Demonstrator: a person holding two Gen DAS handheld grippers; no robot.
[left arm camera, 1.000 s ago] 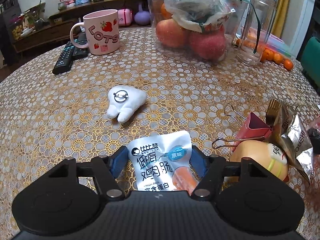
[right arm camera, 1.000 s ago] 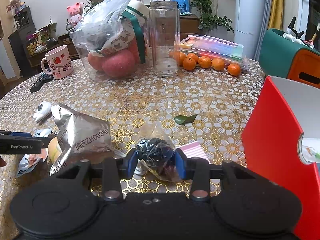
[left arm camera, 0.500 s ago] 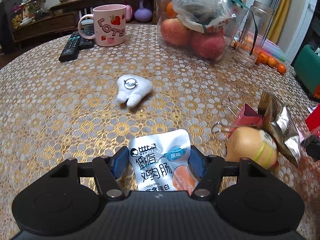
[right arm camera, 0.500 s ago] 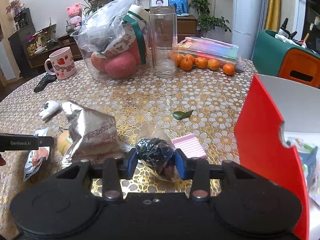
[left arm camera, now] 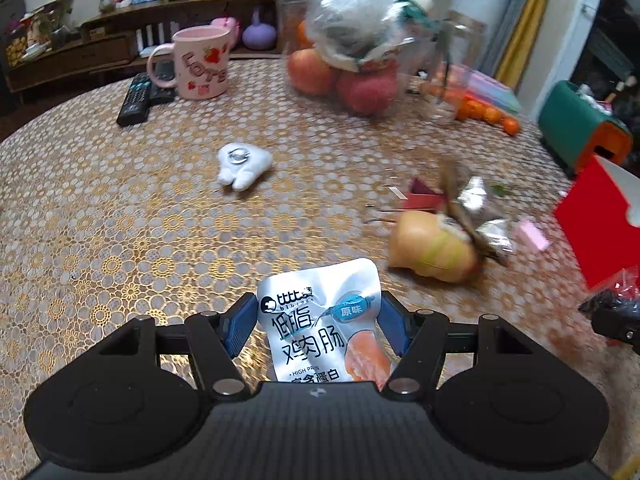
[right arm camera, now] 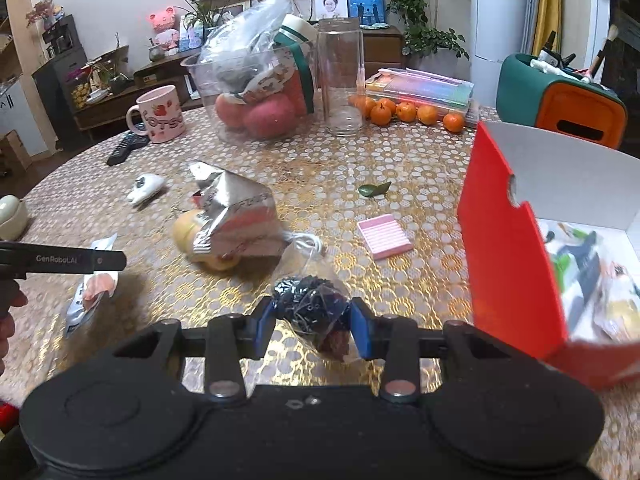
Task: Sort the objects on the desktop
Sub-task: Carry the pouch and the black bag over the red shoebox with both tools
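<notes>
The left gripper pinches a white sausage packet above the table, printed "低脂 鸡肉肠", "原味" and "HIGH PR…". The right gripper is clamped on a clear bag of dark bits, just beside the red box. Its neighbour's arm reads "GenRobot.AI". The pink mug shows "OTS"; the silver foil pouch lies near.

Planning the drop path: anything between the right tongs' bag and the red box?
Right wrist view: only bare tablecloth between the right tongs, shut on the clear bag, and the red box. The pink notepad sits farther back.
</notes>
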